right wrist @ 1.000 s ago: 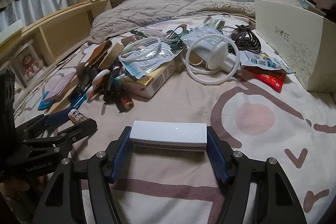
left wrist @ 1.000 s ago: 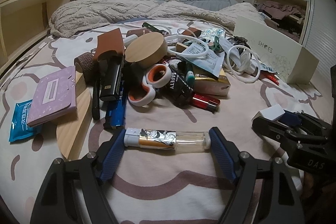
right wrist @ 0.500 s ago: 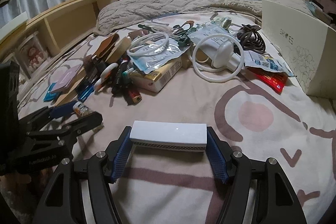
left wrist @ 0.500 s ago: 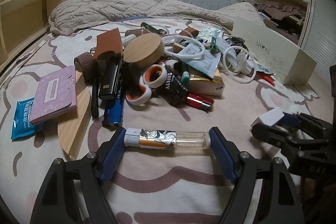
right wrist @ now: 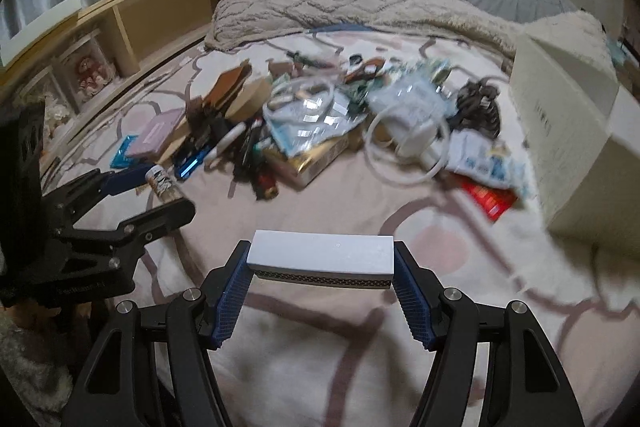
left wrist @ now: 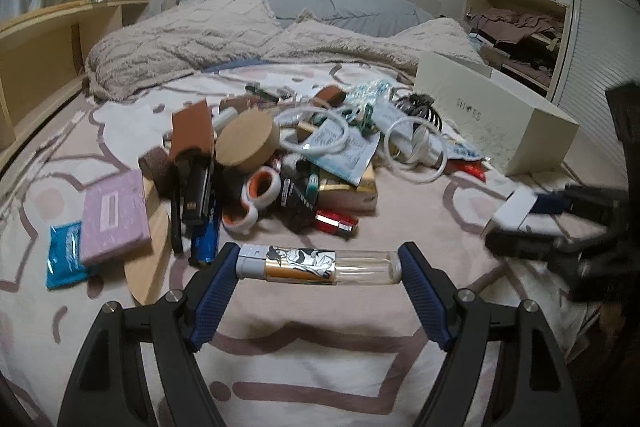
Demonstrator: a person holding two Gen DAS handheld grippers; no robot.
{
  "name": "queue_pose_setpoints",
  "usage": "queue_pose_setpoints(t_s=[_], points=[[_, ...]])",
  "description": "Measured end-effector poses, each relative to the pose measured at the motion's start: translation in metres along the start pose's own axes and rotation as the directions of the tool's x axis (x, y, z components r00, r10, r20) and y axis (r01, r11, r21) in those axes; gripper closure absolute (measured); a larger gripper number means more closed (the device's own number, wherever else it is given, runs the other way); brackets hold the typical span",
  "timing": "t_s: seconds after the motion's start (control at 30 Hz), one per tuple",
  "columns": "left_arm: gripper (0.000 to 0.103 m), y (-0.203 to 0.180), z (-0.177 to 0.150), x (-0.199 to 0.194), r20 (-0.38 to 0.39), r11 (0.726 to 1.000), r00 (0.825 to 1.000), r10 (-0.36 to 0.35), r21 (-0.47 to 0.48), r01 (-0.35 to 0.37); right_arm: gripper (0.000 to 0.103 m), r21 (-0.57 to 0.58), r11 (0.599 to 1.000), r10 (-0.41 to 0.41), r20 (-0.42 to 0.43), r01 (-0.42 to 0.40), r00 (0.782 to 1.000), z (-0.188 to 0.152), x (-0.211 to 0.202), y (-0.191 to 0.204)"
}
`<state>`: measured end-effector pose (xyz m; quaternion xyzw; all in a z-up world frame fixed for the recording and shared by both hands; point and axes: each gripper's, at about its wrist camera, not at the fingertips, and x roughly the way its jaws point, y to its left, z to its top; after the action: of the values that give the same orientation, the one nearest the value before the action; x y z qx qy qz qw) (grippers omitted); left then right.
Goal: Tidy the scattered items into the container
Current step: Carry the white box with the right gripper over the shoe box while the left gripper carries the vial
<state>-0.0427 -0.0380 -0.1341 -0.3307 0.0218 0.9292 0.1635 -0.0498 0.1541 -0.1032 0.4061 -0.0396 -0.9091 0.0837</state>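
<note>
My left gripper (left wrist: 319, 267) is shut on a clear tube with a printed label and white cap (left wrist: 318, 264), held crosswise above the bedsheet. My right gripper (right wrist: 322, 263) is shut on a small white box (right wrist: 320, 255), also lifted off the bed. Each gripper shows in the other's view: the right one (left wrist: 532, 223) with its white box, the left one (right wrist: 156, 195) with the tube. The cream shoe box (left wrist: 500, 115) stands open at the right of the bed, also seen in the right wrist view (right wrist: 572, 131). A heap of scattered items (left wrist: 280, 163) lies mid-bed.
The heap holds a wooden disc (left wrist: 246, 141), tape rolls (left wrist: 260, 189), a white cable ring (left wrist: 416, 155), a gold box (left wrist: 352, 191) and a red lighter (left wrist: 336, 223). A pink pack (left wrist: 114, 217) and blue packet (left wrist: 64, 255) lie left. Rumpled blanket (left wrist: 192, 39) behind; wooden shelf (left wrist: 48, 43) on the left.
Both grippers have risen off the bed with the tube and the white box still in them, so the heap and shoe box look farther away. The right view has tilted.
</note>
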Motion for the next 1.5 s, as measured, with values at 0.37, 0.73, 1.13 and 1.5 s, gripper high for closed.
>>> queue_pose_setpoints(t_s=[0.37, 0.73, 1.13, 1.5], points=[[0.023, -0.015, 0.057, -0.019, 0.1, 0.999, 0.995, -0.002, 0.054, -0.003, 0.034, -0.072, 0.996, -0.041, 0.029, 0.043, 0.999, 0.06, -0.044, -0.031], [0.023, -0.034, 0.116, -0.017, 0.157, 0.994, 0.982, -0.104, 0.06, 0.096, 0.034, -0.006, 0.99, -0.138, 0.116, 0.139, 0.984, 0.119, -0.068, -0.097], [0.023, -0.068, 0.17, -0.007, 0.206, 0.98, 0.962, -0.179, 0.122, 0.157, 0.034, 0.074, 0.948, -0.317, 0.193, 0.308, 0.929, 0.191, -0.085, -0.17], [0.023, -0.116, 0.214, 0.009, 0.225, 0.951, 0.936, -0.27, 0.211, 0.224, 0.034, 0.212, 0.901, -0.399, 0.058, 0.379, 0.915, 0.208, -0.043, -0.251]])
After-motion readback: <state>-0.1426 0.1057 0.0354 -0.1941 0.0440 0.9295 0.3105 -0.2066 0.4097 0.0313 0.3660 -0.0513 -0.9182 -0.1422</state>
